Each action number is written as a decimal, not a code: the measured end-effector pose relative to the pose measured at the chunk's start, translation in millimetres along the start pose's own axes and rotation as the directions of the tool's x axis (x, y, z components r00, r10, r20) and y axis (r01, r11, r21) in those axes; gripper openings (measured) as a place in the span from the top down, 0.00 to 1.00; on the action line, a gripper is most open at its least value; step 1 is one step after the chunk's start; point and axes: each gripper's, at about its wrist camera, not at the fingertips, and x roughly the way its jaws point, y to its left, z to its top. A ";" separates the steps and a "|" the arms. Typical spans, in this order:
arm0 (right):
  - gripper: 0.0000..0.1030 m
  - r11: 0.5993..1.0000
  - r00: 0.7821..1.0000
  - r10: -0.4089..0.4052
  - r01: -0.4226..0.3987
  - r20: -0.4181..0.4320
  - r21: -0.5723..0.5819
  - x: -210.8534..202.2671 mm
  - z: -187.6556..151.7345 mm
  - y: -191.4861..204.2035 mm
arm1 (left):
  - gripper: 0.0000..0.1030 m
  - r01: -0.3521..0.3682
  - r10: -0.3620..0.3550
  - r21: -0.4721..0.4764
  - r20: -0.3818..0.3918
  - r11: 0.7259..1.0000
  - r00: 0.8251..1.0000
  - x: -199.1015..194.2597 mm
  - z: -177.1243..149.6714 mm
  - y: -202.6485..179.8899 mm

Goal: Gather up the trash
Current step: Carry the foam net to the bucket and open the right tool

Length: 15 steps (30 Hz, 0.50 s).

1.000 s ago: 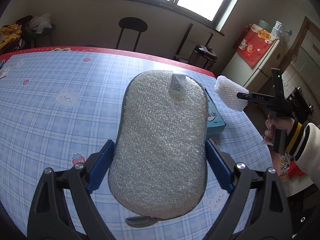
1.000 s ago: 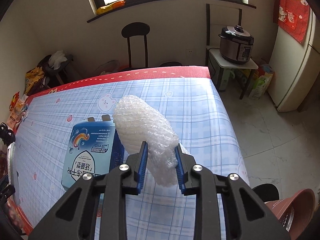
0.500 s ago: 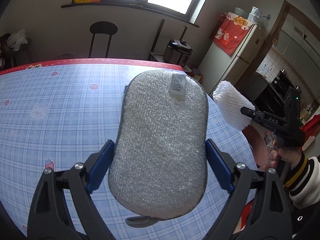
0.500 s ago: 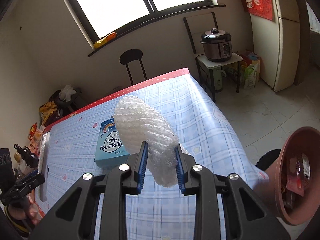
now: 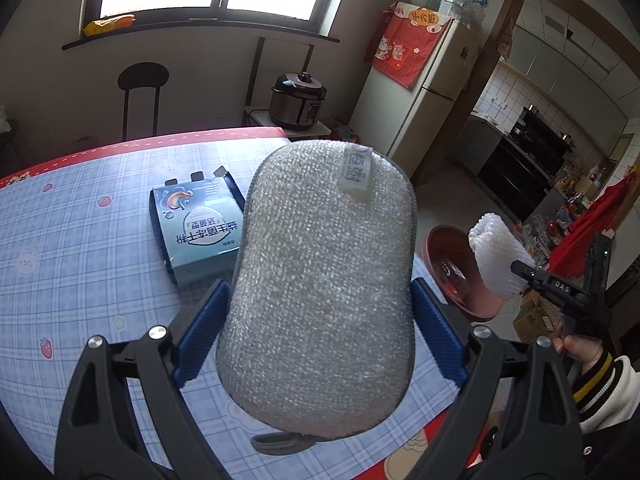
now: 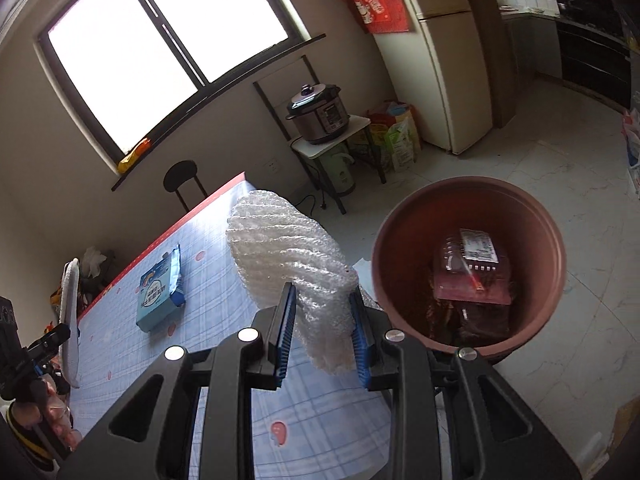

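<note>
While held above the checked blue bench (image 5: 80,248) | grey oval scrubbing sponge (image 5: 320,280) pinched in left claw (image 5: 320,332) | white foam net sleeve (image 6: 296,272) clamped by right claw (image 6: 322,336) beside brown round plastic bin (image 6: 468,200)

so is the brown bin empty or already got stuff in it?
Not empty. The right wrist view looks into the brown bin, and packaged trash, including a clear labelled container, lies at its bottom.

A home dining room beside a kitchen. A fridge (image 5: 424,92), a pressure cooker (image 6: 318,114) and a table (image 5: 80,240) with a checked cloth show it. Cabinets (image 5: 516,160) stand beyond the doorway.
</note>
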 end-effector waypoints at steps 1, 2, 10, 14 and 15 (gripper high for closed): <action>0.74 1.000 1.000 -0.022 0.022 0.007 0.016 -5.2 1.8 -13.3 | 0.14 0.006 -0.006 0.009 0.003 1.000 1.000 0.6 1.1 -7.6; 0.74 0.999 0.999 -0.044 0.043 0.011 0.029 -8.7 5.4 -26.1 | 0.14 0.010 -0.010 0.018 0.005 1.000 1.000 0.6 2.1 -14.7; 0.73 0.994 0.995 -0.090 0.087 0.039 0.072 -10.9 35.2 -76.8 | 0.14 -0.008 0.008 0.008 0.025 1.000 1.000 -6.5 0.5 -35.1; 0.71 0.996 0.997 -0.074 0.073 0.022 0.044 2.4 48.3 -72.1 | 0.14 -0.044 0.044 -0.015 0.035 0.999 0.998 -14.5 -2.8 -31.3; 0.68 0.997 0.998 -0.068 0.067 0.020 0.042 6.3 50.9 -71.4 | 0.14 -0.052 0.052 -0.019 0.039 0.998 0.998 -17.3 -3.1 -31.1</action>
